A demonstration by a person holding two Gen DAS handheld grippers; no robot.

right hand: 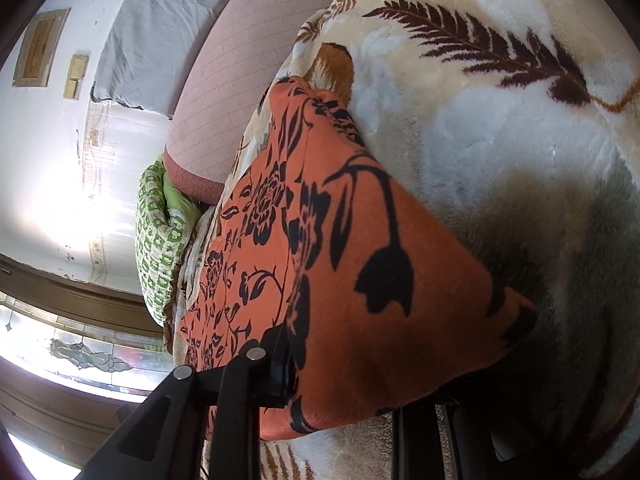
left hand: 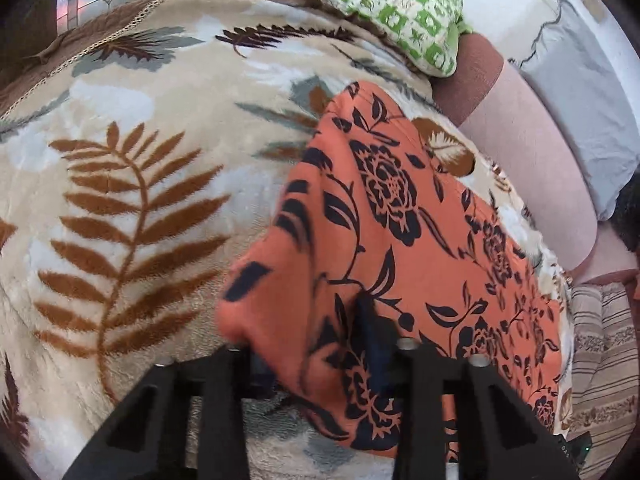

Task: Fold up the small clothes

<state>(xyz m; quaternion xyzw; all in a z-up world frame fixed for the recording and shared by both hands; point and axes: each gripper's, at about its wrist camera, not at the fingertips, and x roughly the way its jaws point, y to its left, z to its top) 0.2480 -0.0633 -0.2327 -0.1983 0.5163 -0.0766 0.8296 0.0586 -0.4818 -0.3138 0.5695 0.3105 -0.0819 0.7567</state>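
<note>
An orange cloth with black flower print lies on a cream blanket with brown fern leaves. My left gripper is shut on the cloth's near edge, which bunches up between its black fingers. In the right wrist view the same cloth is lifted at a corner and drapes over my right gripper. Its left finger presses the cloth. Its right finger is mostly hidden under the fabric.
A green and white patterned pillow lies at the blanket's far edge. A pink mattress with a grey sheet runs along the right. A striped cloth is at the right edge. A white wall and window are behind.
</note>
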